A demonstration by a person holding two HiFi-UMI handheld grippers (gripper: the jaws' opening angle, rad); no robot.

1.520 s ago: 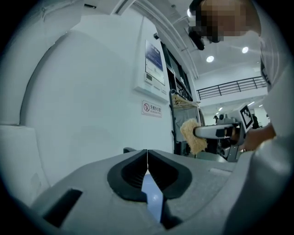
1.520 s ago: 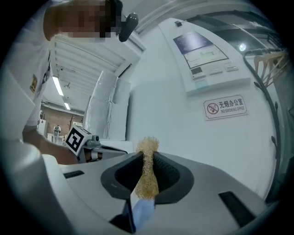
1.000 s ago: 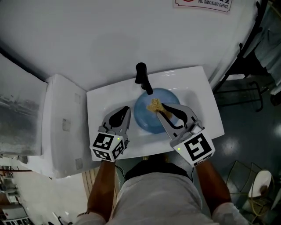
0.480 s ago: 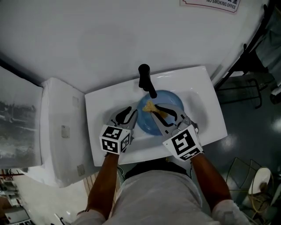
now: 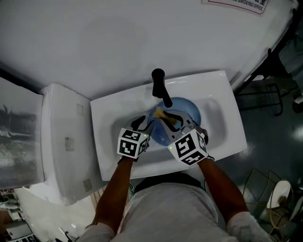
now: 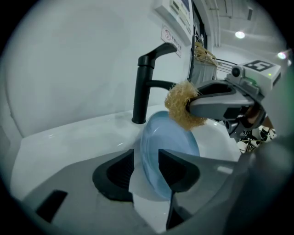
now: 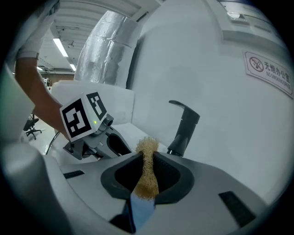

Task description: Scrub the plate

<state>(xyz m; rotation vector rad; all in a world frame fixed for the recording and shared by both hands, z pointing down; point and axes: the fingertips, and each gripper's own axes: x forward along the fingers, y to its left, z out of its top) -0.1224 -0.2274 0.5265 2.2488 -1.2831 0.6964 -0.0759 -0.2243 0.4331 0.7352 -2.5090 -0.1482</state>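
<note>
A light blue plate [image 5: 188, 112] leans tilted in the white sink [image 5: 218, 92], under the black faucet [image 5: 160, 86]. My left gripper [image 5: 145, 125] reaches its near left edge. In the left gripper view the plate's rim [image 6: 169, 151] stands between the jaws of the left gripper [image 6: 146, 163], which have just been opening; a gap shows on the left side. My right gripper [image 5: 164, 116] is shut on a tan fibrous scrubber [image 7: 147, 173], held over the plate's upper face [image 6: 183, 106]. A strip of blue plate [image 7: 140, 212] shows below the scrubber.
A white boxy unit [image 5: 66, 142] stands against the sink's left side. The white wall [image 5: 118, 42] rises right behind the faucet, with a sign [image 5: 239, 4] on it. A dark metal rack [image 5: 265, 71] and a wire frame stand on the floor at the right.
Both grippers have sunk into the sink toward the plate. The left jaws went from shut to open around the plate's rim. The scrubber moved with the right gripper closer to the faucet.
</note>
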